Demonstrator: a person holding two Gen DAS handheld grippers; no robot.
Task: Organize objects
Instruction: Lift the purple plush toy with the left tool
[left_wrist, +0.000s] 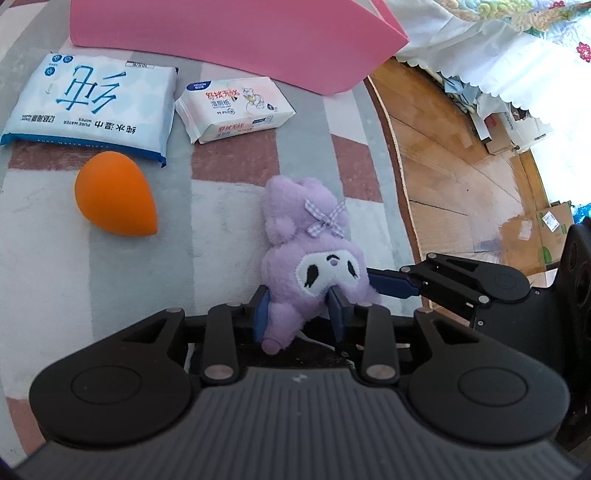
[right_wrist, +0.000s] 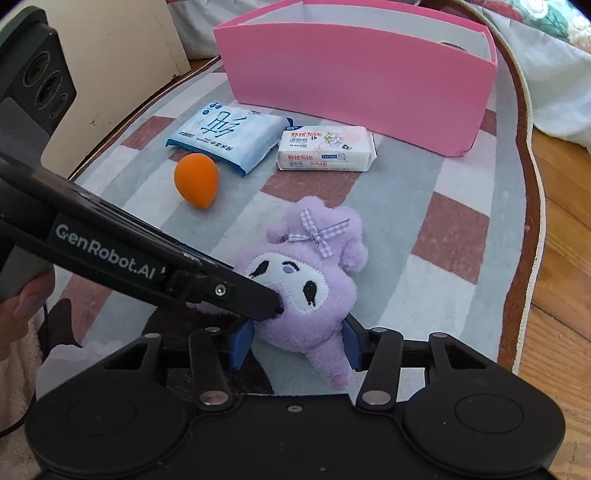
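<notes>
A checked rug in grey, white and brick red lay over a wooden floor, a frilled bedspread hanging at the edge. At the rug's far end stood the pink box, open-topped. In front of it lay a blue wipes pack, a smaller white wipes pack and an orange teardrop sponge, near one another.

Closest in lay the purple plush toy, face up on the rug, a gingham bow on its head. It looked light, soft and easily squashed — unlikely to slip or break. The left gripper had its blue pads pressed into the fur low on the head, pinching it. The right gripper straddled the lower body, its pads partly open, at the fur's edges, not visibly squeezing. The head was probably the firmest hold — thin limbs would likely flop.
</notes>
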